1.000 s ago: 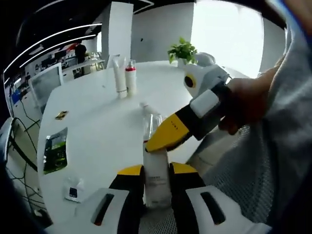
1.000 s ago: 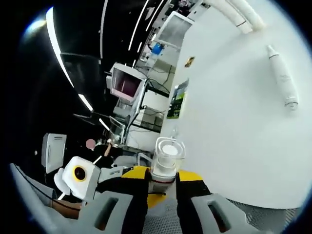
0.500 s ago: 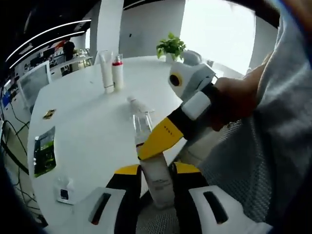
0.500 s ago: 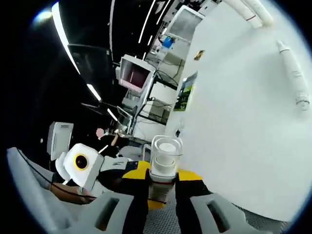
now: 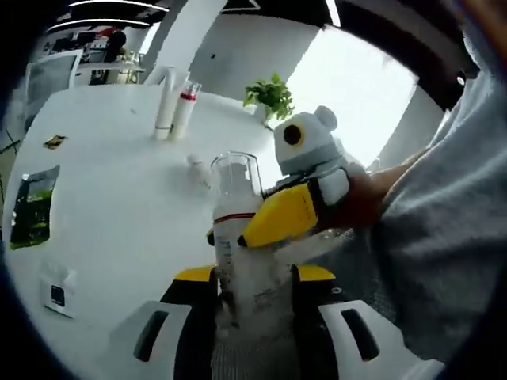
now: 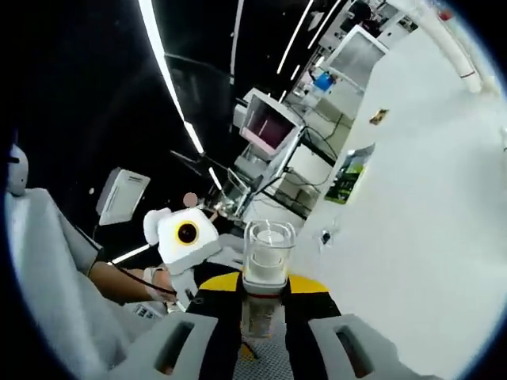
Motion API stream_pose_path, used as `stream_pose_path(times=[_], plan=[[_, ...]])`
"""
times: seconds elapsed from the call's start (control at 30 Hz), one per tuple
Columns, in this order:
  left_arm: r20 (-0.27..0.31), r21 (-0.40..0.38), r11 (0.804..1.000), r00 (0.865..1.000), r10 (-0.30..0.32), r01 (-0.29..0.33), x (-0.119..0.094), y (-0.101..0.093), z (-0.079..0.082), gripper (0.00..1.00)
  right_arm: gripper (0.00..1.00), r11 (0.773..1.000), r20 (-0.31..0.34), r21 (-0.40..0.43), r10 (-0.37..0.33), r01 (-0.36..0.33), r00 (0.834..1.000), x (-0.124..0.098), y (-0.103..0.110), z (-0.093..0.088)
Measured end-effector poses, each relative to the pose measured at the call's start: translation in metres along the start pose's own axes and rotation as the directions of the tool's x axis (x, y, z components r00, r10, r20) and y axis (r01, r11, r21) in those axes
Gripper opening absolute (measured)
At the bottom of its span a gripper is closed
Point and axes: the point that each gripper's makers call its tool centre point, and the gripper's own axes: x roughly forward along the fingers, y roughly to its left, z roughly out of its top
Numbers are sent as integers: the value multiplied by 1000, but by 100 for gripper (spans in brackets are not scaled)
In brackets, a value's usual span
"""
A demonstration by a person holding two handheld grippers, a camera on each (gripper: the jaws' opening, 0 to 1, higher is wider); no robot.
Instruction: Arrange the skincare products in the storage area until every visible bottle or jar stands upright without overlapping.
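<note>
Both tongs (image 5: 253, 277) (image 6: 264, 285) clamped on one clear-capped bottle (image 5: 236, 237).

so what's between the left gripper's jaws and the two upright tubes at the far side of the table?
In the left gripper view: the held bottle with the right gripper clamped on it, then a small bottle lying flat, then bare white table up to the tubes.

No readable text or labels.

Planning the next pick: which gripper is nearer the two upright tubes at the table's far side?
Cannot tell. Both grippers, left and right, clamp one bottle, far from the tubes.
</note>
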Motion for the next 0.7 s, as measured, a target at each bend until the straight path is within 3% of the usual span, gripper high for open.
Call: stream_pose_path(times=[0.2, 0.37, 0.43, 0.5, 0.7], plan=[[70, -103, 985, 989, -131, 138, -5, -11, 11, 36, 14, 999, 5, -10, 41, -41, 999, -2, 7, 4], [103, -164, 966, 978, -183, 198, -8, -15, 16, 29, 14, 994, -23, -40, 105, -106, 994, 2, 24, -1], [89, -180, 950, 966, -244, 256, -9, -24, 14, 25, 14, 989, -41, -71, 131, -133, 991, 5, 32, -5], [86, -180, 949, 965, -247, 259, -10, -25, 12, 22, 14, 984, -52, -95, 144, -148, 988, 5, 36, -6], [128, -209, 933, 954, -270, 293, -12, -28, 19, 22, 14, 984, -20, -57, 169, -169, 985, 2, 39, -1]])
